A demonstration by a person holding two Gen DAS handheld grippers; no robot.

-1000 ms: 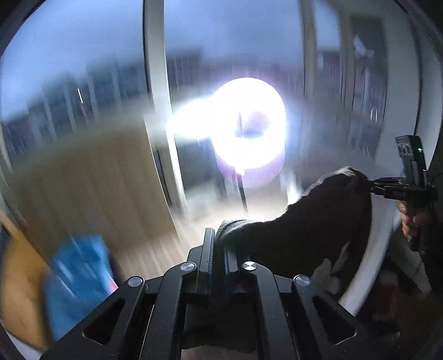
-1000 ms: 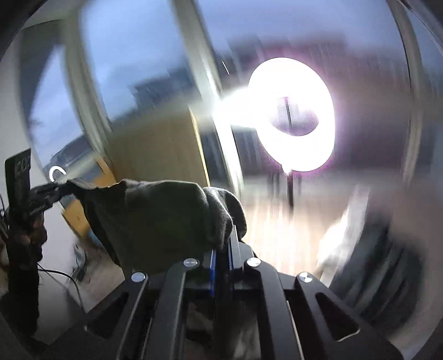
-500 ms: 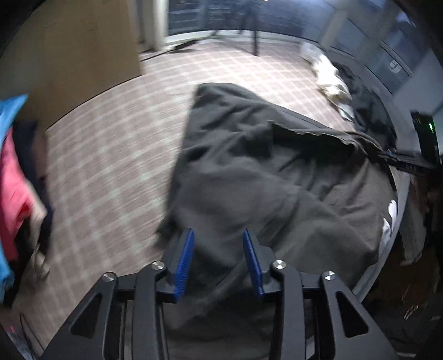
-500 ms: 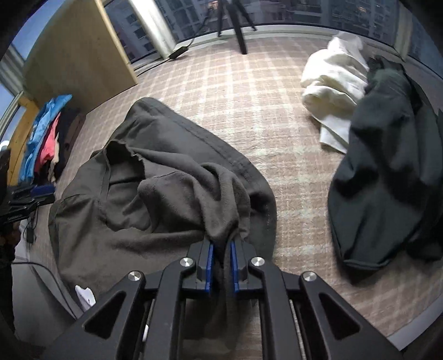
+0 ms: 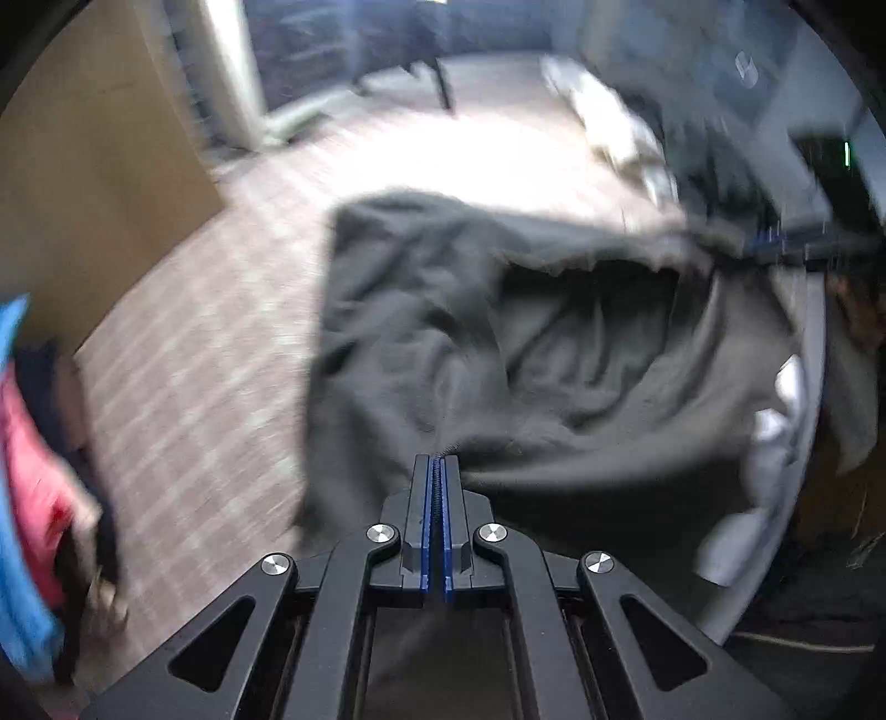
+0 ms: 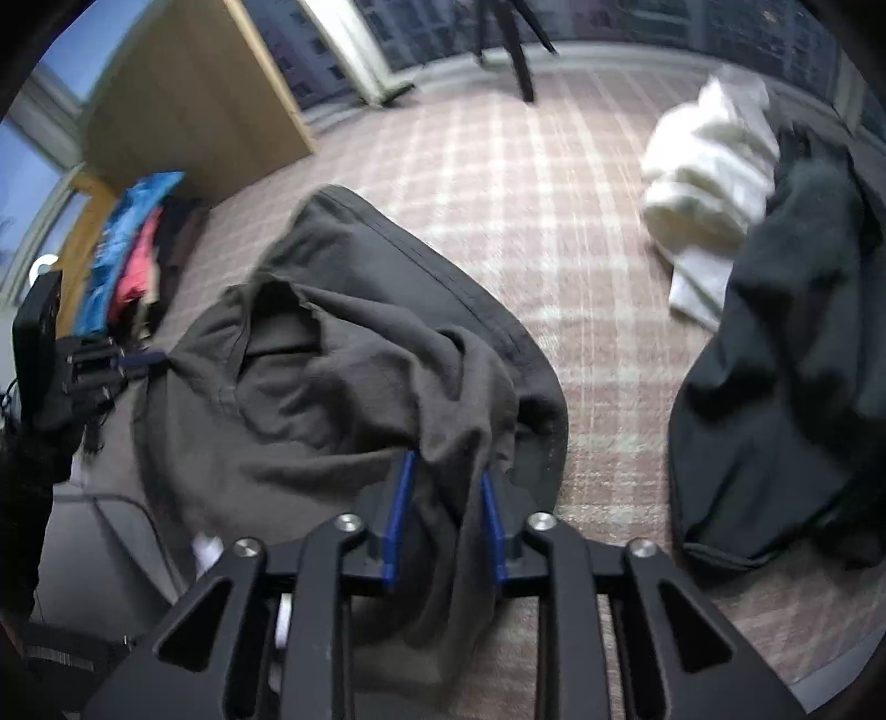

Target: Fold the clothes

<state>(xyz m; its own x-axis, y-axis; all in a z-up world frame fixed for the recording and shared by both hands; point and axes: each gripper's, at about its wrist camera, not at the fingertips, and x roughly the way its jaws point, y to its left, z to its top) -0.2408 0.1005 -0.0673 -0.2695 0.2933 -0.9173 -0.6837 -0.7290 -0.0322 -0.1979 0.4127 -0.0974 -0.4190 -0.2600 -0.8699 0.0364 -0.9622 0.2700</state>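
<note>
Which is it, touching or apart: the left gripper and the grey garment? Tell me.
Touching. Left wrist view: the jaws of the left gripper are shut, pinching an edge of the grey garment.

Two wrist views, angled down, close, sharing the grey garment [image 5: 554, 354] (left blurred)

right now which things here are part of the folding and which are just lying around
In the job:
grey garment
left hand-held gripper, shut on its edge
right hand-held gripper, open around a fold

Lying about:
white cloth
black garment
blue and pink clothes
tripod
</note>
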